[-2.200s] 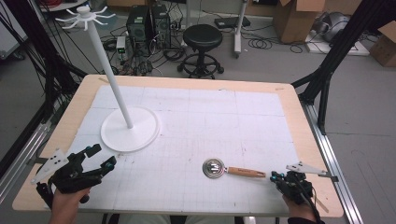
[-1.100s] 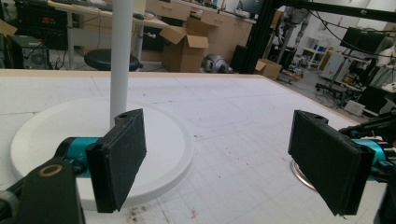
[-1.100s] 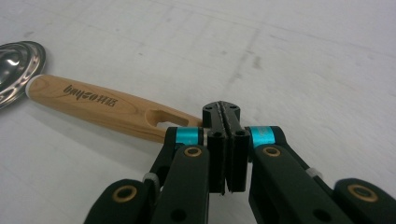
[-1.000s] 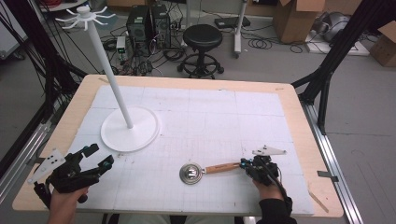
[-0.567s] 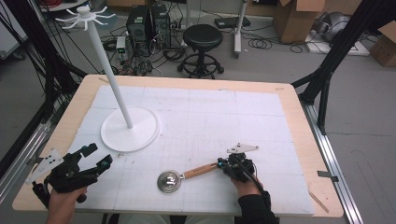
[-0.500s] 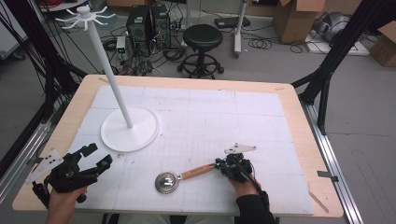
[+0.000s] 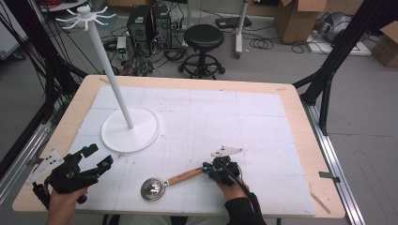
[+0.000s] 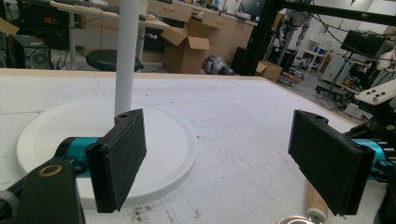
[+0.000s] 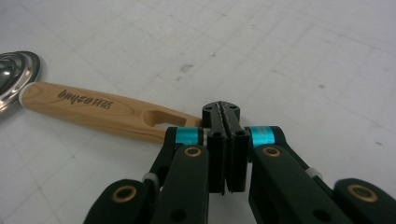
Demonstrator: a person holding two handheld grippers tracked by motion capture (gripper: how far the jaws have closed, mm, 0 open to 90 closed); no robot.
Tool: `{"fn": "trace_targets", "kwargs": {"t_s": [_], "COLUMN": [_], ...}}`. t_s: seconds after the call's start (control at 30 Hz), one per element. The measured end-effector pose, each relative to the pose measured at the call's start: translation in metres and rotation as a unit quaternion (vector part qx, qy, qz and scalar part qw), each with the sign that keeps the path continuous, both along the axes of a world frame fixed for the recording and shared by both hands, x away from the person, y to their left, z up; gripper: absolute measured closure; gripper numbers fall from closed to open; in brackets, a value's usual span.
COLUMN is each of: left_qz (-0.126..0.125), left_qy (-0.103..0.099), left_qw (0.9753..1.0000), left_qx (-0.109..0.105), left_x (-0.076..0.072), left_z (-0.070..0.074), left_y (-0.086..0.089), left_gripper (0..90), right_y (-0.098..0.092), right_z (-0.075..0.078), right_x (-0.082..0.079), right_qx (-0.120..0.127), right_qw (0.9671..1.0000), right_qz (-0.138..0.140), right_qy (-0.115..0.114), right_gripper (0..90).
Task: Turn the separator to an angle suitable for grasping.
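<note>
A metal spoon [image 7: 153, 189] with a wooden handle [image 7: 184, 176] lies flat on the white mat near the front edge. My right gripper [image 7: 209, 169] is shut with nothing between its jaws, and its tip touches the end of the handle [image 9: 93, 109]. In the right gripper view the jaws [image 9: 223, 114] are pressed together beside the handle's slotted end, and the bowl [image 9: 14, 74] is at far left. My left gripper [image 7: 98, 156] stands open at the front left, holding nothing. Its pads [image 8: 119, 158] frame the stand's base, with the spoon's handle [image 8: 315, 205] at lower right.
A white stand with a round base [image 7: 131, 129] and a tall pole [image 7: 110, 70] topped by hooks is on the left half of the mat. The wooden table edge [image 7: 300, 117] rims the mat. A stool [image 7: 203, 37] and boxes are on the floor beyond.
My right gripper has moved left across the front of the table, shut, and the spoon has slid left with it, its bowl leading. The left gripper has stayed put, open.
</note>
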State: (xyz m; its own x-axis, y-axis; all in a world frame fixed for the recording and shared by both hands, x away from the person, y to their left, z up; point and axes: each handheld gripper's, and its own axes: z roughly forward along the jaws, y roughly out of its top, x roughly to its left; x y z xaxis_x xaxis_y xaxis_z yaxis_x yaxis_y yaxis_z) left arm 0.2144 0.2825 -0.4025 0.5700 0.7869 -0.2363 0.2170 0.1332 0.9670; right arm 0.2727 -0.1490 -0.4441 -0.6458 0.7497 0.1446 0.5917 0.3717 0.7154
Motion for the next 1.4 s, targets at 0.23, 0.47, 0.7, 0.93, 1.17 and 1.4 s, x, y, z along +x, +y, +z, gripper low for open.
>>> {"fn": "trace_targets", "kwargs": {"t_s": [0.23,0.47,0.7,0.93,1.17,1.4], "left_qz": [-0.001,-0.007,-0.029,-0.076,-0.094,-0.105], "left_qy": [0.001,0.002,0.0,0.005,0.0,-0.002], "left_qw": [1.0,1.0,0.9996,0.9971,0.9954,0.994], "left_qx": [0.001,0.001,0.001,0.002,0.018,0.032], "left_x": [0.0,0.0,-0.001,0.0,-0.002,-0.001], "left_z": [0.0,0.0,0.003,0.008,0.012,0.012], "left_y": [0.0,-0.002,-0.011,-0.023,-0.033,-0.04], "left_gripper": [19.5,19.5,19.7,22.7,17.3,17.6], "right_y": [0.014,-0.019,-0.078,-0.131,-0.155,-0.153], "right_z": [0.0,0.018,0.046,0.06,0.061,0.061], "right_x": [-0.001,-0.007,-0.027,-0.062,-0.08,-0.08], "right_qx": [0.01,0.043,0.071,0.056,0.081,0.081], "right_qw": [0.9998,0.9984,0.9878,0.976,0.9673,0.9677], "right_qz": [0.015,-0.022,-0.1,-0.127,-0.142,-0.134], "right_qy": [0.004,-0.03,-0.096,-0.168,-0.194,-0.197], "right_gripper": [89.0,76.6,28.3,16.2,16.3,17.5]}}
